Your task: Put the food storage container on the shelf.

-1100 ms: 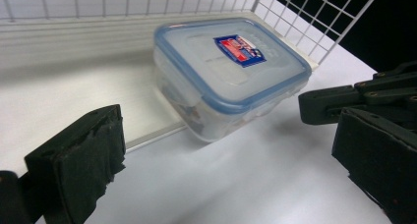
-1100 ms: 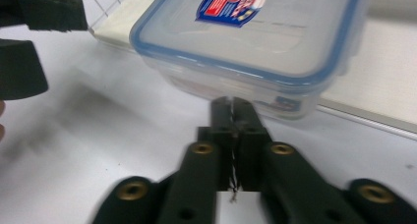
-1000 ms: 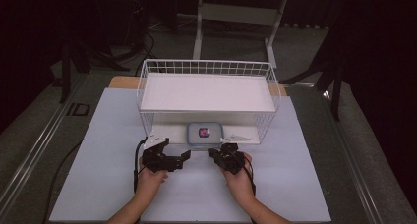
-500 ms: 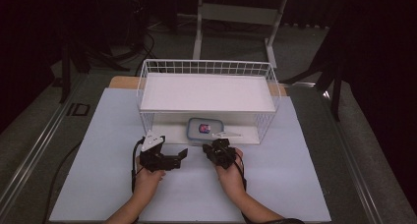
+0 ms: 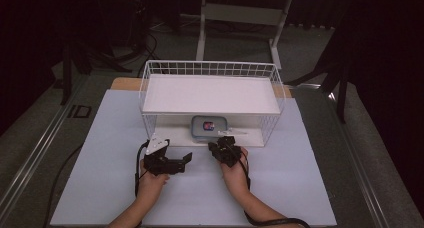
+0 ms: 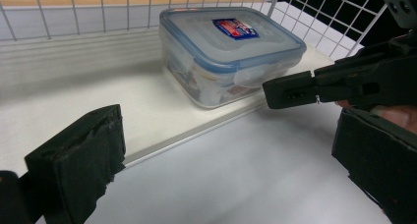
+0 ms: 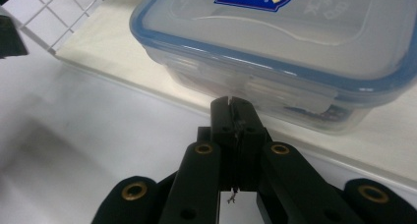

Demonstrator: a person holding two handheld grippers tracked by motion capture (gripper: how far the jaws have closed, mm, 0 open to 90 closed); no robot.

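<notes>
A clear plastic container (image 5: 209,127) with a blue-rimmed lid and a red-and-blue label lies flat on the lower shelf of a white wire rack (image 5: 210,68). My right gripper (image 5: 224,144) is shut with nothing between its jaws. Its tip (image 7: 230,103) sits right at the container (image 7: 295,32), against the front latch flap. My left gripper (image 5: 186,159) is open on the table in front of the rack, left of the right one, jaws wide apart (image 6: 226,160). In the left gripper view the container (image 6: 231,42) lies ahead, with the right gripper (image 6: 290,89) reaching in from the right.
The rack has a white upper shelf (image 5: 210,94) above the container and wire sides. It stands on a pale table mat (image 5: 300,188). A table frame (image 5: 240,13) and dark floor lie beyond the rack.
My right gripper has moved forward and a little left, up to the container's front. The container sits slightly deeper on the shelf. The left gripper has hardly moved.
</notes>
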